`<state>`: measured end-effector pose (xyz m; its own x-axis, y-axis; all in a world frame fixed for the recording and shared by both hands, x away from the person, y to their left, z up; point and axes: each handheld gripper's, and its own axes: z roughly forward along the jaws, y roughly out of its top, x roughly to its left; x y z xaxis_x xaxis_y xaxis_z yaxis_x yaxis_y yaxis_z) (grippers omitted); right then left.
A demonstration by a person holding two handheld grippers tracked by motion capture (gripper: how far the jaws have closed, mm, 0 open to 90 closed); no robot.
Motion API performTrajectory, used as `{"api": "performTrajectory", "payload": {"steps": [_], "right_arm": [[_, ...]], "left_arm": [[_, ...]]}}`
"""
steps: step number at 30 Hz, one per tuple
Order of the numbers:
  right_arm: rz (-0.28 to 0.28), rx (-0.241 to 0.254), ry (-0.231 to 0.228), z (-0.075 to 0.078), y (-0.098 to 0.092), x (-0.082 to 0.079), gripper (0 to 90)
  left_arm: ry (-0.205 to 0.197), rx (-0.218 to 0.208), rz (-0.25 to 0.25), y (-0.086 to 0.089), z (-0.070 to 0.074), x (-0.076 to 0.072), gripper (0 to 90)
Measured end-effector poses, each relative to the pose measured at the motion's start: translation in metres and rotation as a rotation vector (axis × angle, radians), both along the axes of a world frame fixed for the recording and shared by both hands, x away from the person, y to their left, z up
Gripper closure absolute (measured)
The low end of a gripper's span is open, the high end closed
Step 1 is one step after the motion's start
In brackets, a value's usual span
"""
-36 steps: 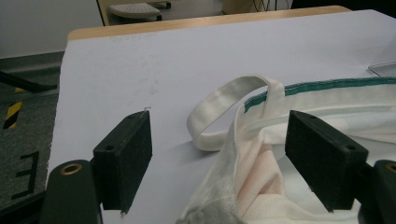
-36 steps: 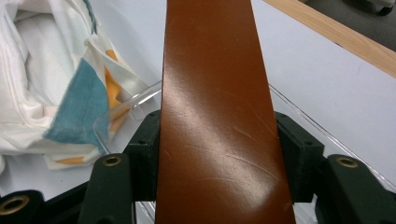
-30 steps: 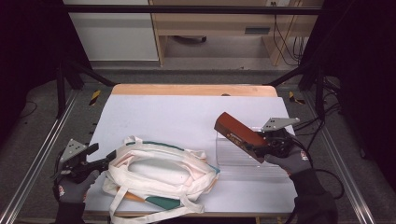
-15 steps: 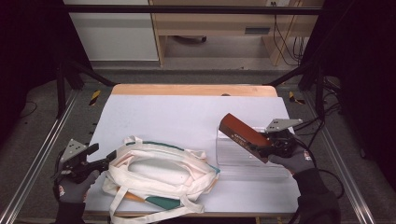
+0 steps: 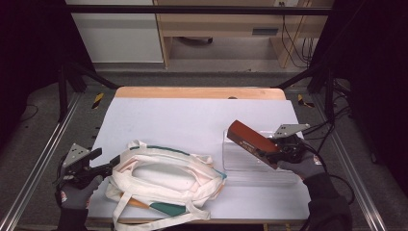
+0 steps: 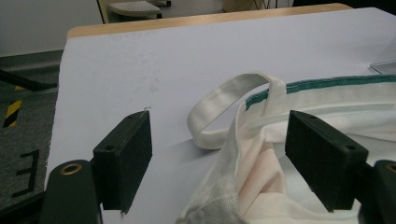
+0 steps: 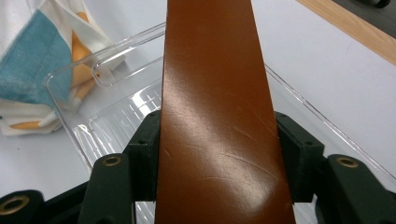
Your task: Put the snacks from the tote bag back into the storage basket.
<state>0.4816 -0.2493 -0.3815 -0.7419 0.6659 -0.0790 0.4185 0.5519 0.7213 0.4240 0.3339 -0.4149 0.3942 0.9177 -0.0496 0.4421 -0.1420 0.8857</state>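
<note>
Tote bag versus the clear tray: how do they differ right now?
The tote bag is soft cream cloth with green trim, lying crumpled on the table's left; the clear tray is rigid see-through plastic on the right. The bag's edge sits between the open left claw; the tray lies untouched. Both rest on the white table.

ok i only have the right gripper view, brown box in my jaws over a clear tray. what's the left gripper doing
Observer: The left gripper is open at the tote bag's left end, with the cloth rim between its jaws, not pinched.
Operator: is the box inside the tray or above it
Observer: High view: the brown box is held tilted above the clear tray, its far end raised.
Operator: how close is the bag to the tray
Observer: The bag's right end lies just beside the tray's left wall.
</note>
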Motion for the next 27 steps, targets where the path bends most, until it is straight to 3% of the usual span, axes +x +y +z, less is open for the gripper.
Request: {"api": "performTrajectory", "payload": {"steps": [27], "right_arm": [[0.044,-0.010,-0.007,-0.0071,0.0010,0.0039,43.4]], "left_arm": [[0.006,0.002,-0.001,-0.0005,-0.0016,0.0011,22.6]]}}
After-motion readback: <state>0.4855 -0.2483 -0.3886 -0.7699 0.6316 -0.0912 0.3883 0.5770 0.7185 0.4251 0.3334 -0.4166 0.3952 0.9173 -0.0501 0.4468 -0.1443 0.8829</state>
